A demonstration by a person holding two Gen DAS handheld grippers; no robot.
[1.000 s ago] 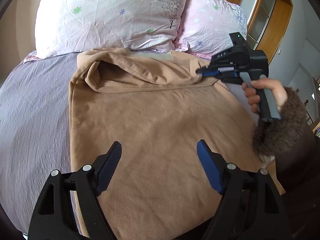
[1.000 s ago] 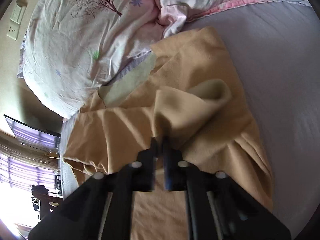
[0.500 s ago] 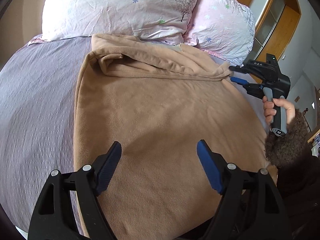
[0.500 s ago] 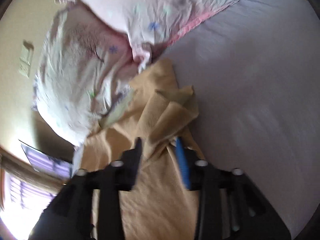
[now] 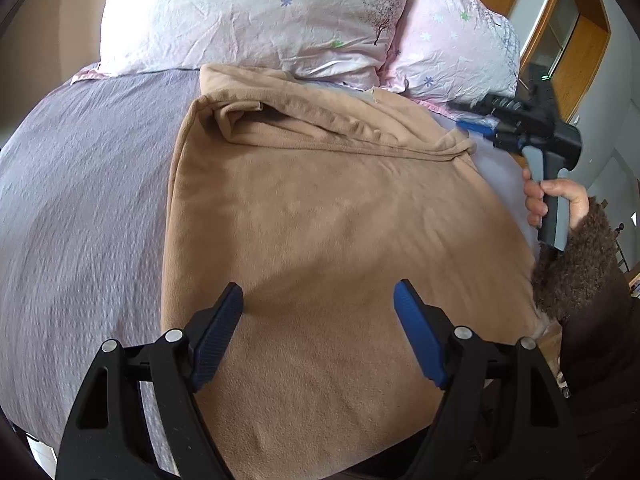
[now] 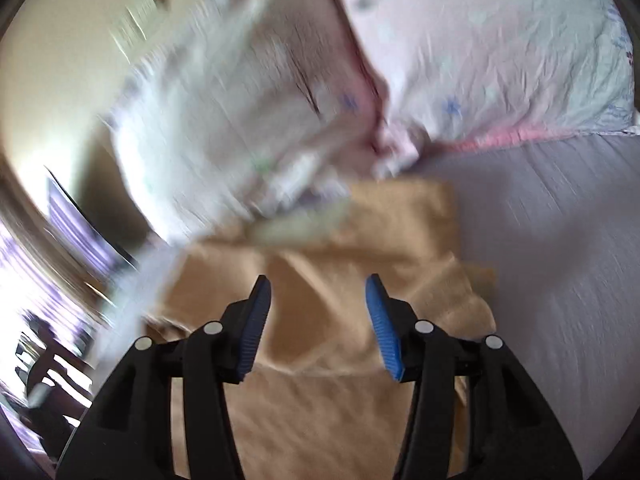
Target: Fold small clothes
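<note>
A tan garment (image 5: 328, 232) lies spread flat on the bed, its far part folded back toward me in a band (image 5: 320, 128). My left gripper (image 5: 318, 308) is open and empty, hovering over the garment's near half. My right gripper (image 5: 466, 118) shows in the left wrist view at the garment's far right corner, held by a hand. In the right wrist view, which is blurred, the right gripper (image 6: 318, 292) is open and empty above the folded corner of the garment (image 6: 360, 248).
Two pale floral pillows (image 5: 256, 16) (image 5: 452, 48) lie at the head of the bed, just behind the garment. Grey-lilac bedsheet (image 5: 80, 200) extends to the left and shows to the right of the garment (image 6: 560, 260). A wooden cabinet (image 5: 576, 40) stands at the far right.
My right gripper opened and let go of the garment's folded corner, then drew back to the right. The fold now lies flat. My left gripper stayed open.
</note>
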